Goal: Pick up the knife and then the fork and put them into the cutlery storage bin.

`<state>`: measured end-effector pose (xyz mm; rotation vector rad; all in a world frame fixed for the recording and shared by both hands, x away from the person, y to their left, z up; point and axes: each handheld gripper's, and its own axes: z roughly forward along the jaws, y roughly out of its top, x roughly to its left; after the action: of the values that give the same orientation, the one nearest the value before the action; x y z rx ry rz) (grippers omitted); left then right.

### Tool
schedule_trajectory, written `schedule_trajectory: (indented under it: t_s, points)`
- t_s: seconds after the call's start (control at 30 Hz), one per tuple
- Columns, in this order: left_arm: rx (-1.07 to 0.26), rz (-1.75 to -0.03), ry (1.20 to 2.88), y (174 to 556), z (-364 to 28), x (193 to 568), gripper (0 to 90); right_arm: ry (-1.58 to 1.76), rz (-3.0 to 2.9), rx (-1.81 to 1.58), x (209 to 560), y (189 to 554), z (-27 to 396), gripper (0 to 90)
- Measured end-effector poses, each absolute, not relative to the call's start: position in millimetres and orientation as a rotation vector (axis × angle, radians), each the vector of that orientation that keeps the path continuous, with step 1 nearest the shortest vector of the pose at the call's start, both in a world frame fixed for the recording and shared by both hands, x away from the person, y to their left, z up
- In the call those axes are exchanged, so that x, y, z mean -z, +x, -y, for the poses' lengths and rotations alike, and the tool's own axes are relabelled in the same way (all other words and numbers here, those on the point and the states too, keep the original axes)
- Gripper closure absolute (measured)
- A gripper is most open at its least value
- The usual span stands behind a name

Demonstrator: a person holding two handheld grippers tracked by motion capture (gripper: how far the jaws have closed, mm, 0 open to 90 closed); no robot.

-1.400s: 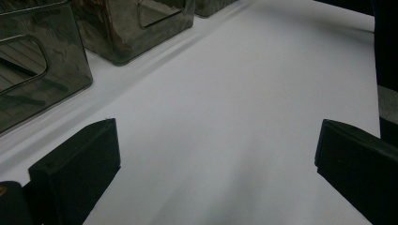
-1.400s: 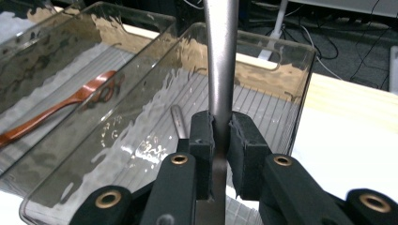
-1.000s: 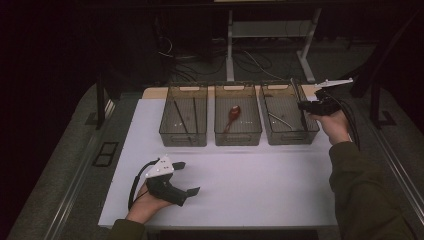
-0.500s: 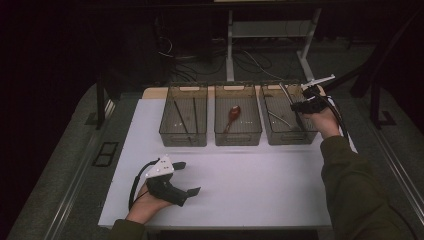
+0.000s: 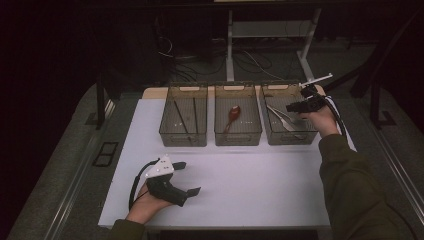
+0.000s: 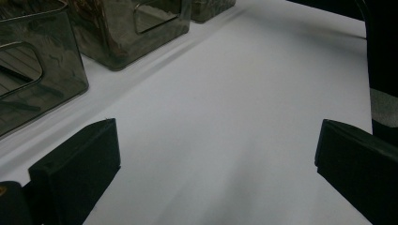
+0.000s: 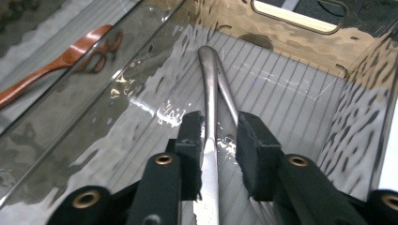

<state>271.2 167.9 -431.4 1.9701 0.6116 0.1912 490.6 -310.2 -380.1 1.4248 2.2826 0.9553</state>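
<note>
Metal tongs (image 7: 210, 84) lie in the right-hand clear bin (image 5: 289, 138), also visible in the high view as tongs (image 5: 281, 118). My right gripper (image 7: 218, 126) reaches into that bin with the tongs between its jaws. The jaws have just been opening, and a gap shows between the right pad (image 7: 256, 145) and the metal. In the high view the right gripper (image 5: 292, 107) hangs over the bin's right side. My left gripper (image 5: 189, 177) rests on the white table near the front left. Its jaws stand wide open with nothing between them (image 6: 218, 154).
The middle bin (image 5: 237, 138) holds a wooden spoon (image 5: 233, 114), also in the right gripper view as a spoon (image 7: 61, 61). The left bin (image 5: 182, 140) holds dark chopsticks (image 5: 180, 117). The white tabletop (image 5: 260, 185) stretches in front of the bins. Table legs and cables stand behind.
My right hand has moved left from beside the right bin to over it and dipped toward the tongs. The left gripper has stayed where it was.
</note>
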Motion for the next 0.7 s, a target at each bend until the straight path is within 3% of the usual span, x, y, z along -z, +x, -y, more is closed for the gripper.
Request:
schedule_trajectory:
  t_s: [0.23,0.7]
  points:
    - [-0.191,-0.619,1.971,272.0,-168.4,431.9,0.0,1.427,-2.264,-1.031,372.9,481.6,314.4,51.0]
    - [-0.192,-0.624,1.979,273.5,-166.5,432.8,0.0,1.383,-2.263,-1.160,362.7,453.9,320.2,38.5]
